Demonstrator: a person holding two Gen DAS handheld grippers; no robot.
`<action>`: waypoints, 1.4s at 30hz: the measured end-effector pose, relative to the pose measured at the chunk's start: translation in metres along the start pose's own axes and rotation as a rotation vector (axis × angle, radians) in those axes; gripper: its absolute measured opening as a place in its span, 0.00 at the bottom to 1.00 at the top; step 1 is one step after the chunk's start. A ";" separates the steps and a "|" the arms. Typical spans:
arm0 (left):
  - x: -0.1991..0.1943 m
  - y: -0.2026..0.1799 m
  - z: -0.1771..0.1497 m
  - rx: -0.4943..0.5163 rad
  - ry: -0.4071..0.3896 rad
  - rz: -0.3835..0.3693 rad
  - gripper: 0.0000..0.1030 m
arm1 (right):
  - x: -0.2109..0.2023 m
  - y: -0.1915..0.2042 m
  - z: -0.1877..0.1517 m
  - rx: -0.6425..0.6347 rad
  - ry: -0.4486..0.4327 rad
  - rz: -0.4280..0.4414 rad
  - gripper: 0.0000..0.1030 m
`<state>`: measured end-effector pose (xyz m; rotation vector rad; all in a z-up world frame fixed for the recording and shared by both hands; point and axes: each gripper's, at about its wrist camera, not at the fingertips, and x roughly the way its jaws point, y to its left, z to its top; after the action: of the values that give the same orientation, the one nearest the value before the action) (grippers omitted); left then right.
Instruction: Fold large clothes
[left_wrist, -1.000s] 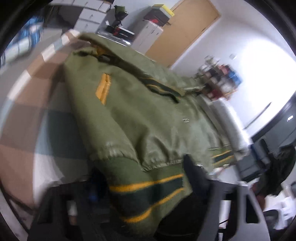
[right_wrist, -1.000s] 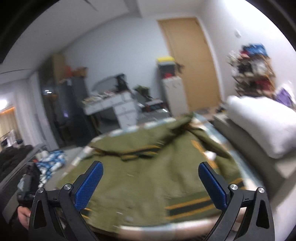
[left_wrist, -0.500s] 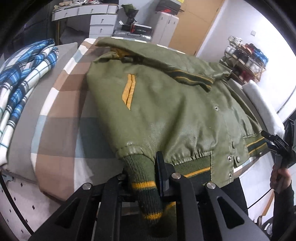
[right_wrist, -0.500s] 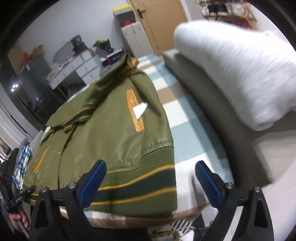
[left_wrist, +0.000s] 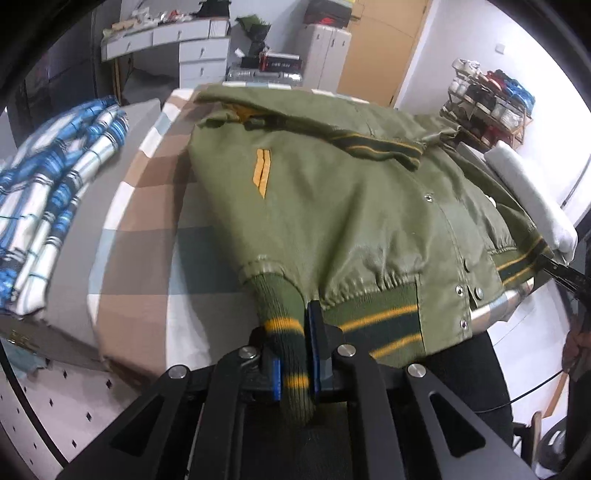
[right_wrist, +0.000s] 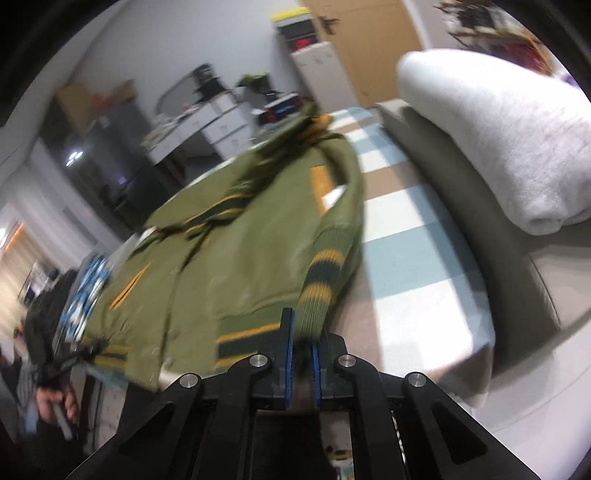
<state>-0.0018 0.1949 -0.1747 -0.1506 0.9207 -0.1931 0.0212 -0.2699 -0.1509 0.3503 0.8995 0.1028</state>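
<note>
Two ribbed cuffs of green jacket (left_wrist: 351, 206), left gripper (left_wrist: 293, 365) clamped, right gripper (right_wrist: 301, 363) closing

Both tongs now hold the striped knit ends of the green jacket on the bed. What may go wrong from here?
1. The left tongs pinch only the narrow ribbed cuff; stretchy knit may slip out when lifted.
2. The right tongs are closing on the other cuff near its tip, so that grip may be shallow.
3. The jacket overhangs the bed edge; if dropped, it might slide off.
</note>
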 end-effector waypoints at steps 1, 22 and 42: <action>-0.003 0.001 -0.001 -0.011 -0.006 -0.009 0.06 | -0.002 0.004 -0.002 -0.018 0.006 0.003 0.07; 0.025 0.037 0.013 -0.213 0.034 -0.188 0.48 | -0.018 -0.002 0.002 -0.014 -0.113 -0.164 0.41; 0.026 0.026 0.011 -0.119 0.039 -0.091 0.48 | 0.020 -0.019 0.047 0.030 -0.131 -0.266 1.00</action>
<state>0.0252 0.2148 -0.1935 -0.3002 0.9654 -0.2259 0.0693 -0.2953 -0.1452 0.2595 0.8107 -0.1773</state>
